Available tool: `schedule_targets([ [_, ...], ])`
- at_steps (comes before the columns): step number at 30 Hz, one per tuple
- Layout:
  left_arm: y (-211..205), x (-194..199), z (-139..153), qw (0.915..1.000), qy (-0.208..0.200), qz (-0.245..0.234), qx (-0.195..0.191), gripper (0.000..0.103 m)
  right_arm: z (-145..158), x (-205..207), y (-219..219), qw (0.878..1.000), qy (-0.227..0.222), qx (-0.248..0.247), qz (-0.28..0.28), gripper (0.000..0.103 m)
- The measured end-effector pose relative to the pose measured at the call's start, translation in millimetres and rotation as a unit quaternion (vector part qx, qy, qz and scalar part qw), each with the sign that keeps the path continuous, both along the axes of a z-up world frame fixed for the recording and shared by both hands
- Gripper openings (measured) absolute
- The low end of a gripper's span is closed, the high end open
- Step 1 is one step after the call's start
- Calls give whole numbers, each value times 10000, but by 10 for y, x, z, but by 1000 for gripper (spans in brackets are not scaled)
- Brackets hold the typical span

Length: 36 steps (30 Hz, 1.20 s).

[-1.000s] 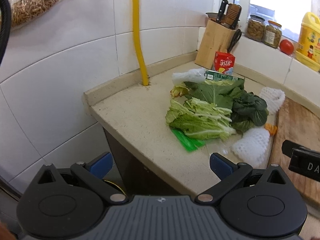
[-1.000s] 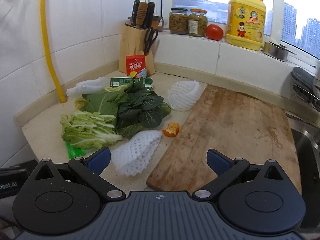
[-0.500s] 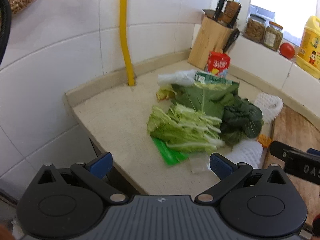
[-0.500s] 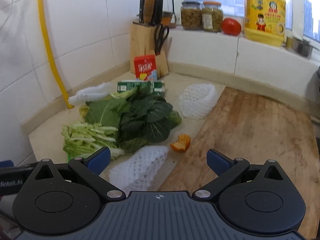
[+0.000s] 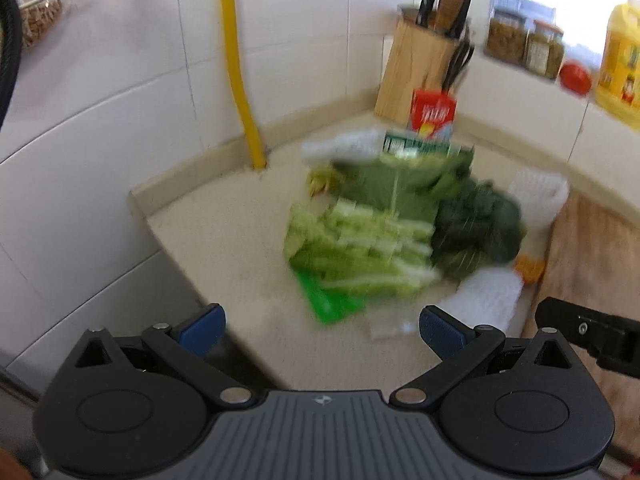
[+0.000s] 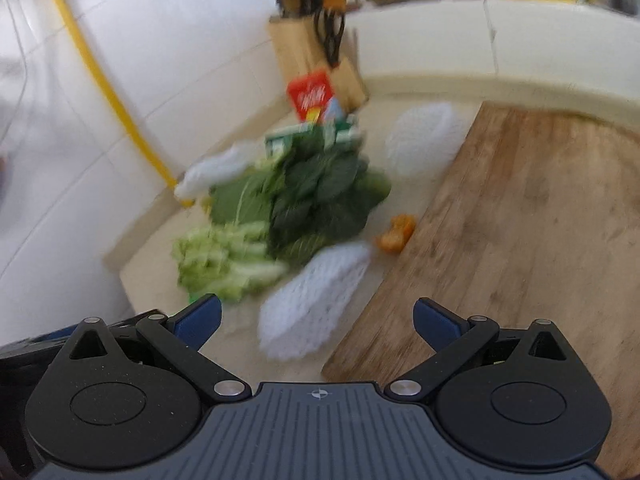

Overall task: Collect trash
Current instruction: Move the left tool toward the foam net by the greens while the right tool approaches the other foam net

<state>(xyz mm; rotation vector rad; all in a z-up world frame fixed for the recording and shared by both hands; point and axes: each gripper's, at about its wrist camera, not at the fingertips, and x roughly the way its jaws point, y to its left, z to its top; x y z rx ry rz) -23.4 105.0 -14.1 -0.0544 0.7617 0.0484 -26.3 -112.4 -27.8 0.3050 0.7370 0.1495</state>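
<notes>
A heap of kitchen scraps lies on the beige counter [image 5: 224, 232]: pale cabbage leaves [image 5: 356, 248] [image 6: 224, 256], dark green leaves [image 5: 476, 228] [image 6: 316, 196], a green wrapper [image 5: 328, 300], a white foam fruit net [image 5: 484, 300] [image 6: 316, 296], a second net [image 6: 424, 136], an orange peel [image 6: 396, 236] and a red carton [image 6: 312, 96]. My left gripper [image 5: 320, 328] hangs open in front of the counter's near edge, nothing between its fingers. My right gripper [image 6: 316, 318] is open just above the near foam net. Both views are blurred by motion.
A wooden cutting board [image 6: 520, 220] covers the counter's right side. A knife block [image 5: 420, 68] stands in the back corner, jars [image 5: 524, 44] and a tomato [image 5: 576, 76] on the sill. A yellow pipe [image 5: 240, 72] runs down the tiled wall.
Both grippers have moved forward and tilted down toward the scrap heap. The right one has come closer to the near foam net. Both stay open.
</notes>
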Motion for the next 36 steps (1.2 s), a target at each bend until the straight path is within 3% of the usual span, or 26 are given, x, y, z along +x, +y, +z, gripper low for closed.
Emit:
schedule_targets([
  [4, 46, 105, 82, 9985, -173, -255, -445, 103, 195, -127, -13, 9975, -702, -8, -65, 103],
  [5, 57, 136, 108, 9979, -250, -276, -539, 103, 190, -85, -33, 9980, -623, 54, -98, 103],
  [8, 93, 219, 181, 9955, -451, -361, -752, 103, 16, 91, -86, 9976, 196, 656, 110, 103],
  [10, 105, 260, 208, 9941, -544, -481, -807, 103, 7, 111, -90, 9970, 267, 722, 48, 103],
  [13, 98, 312, 229, 9921, -598, -723, -831, 103, 272, 3, -14, 9981, -551, 137, -223, 103],
  [15, 92, 319, 266, 9903, -713, -899, -785, 103, 434, -113, 73, 9909, -1213, -320, -482, 103],
  [16, 90, 315, 291, 9886, -797, -1008, -779, 103, 429, -125, 70, 9887, -1337, -263, -623, 103],
  [17, 96, 306, 311, 9867, -875, -1114, -796, 103, 361, -77, 43, 9921, -1113, 27, -581, 103],
  [19, 100, 304, 343, 9850, -1003, -1200, -725, 102, 130, 150, 46, 9987, -111, 443, -244, 103],
  [20, 95, 320, 343, 9859, -1008, -1180, -619, 103, 59, 185, 42, 9980, 90, 596, -208, 102],
  [24, 126, 468, 262, 9869, -776, -1297, -562, 102, 183, 158, 86, 9978, -485, 235, -379, 103],
  [26, 141, 525, 212, 9868, -780, -1353, -437, 102, 74, 249, 117, 9985, -348, 234, -353, 103],
  [28, 117, 559, 130, 9852, -821, -1503, -60, 102, -22, 344, 115, 9992, -82, 224, -332, 103],
  [31, 24, 584, -27, 9751, -848, -1974, 550, 102, -21, 316, 71, 9987, -24, 143, -479, 103],
  [34, -29, 661, -174, 9677, -707, -2304, 738, 102, -30, 318, 60, 9985, 46, -12, -542, 103],
  [36, -39, 733, -225, 9673, -624, -2340, 761, 102, -50, 321, 69, 9985, 133, -41, -532, 103],
])
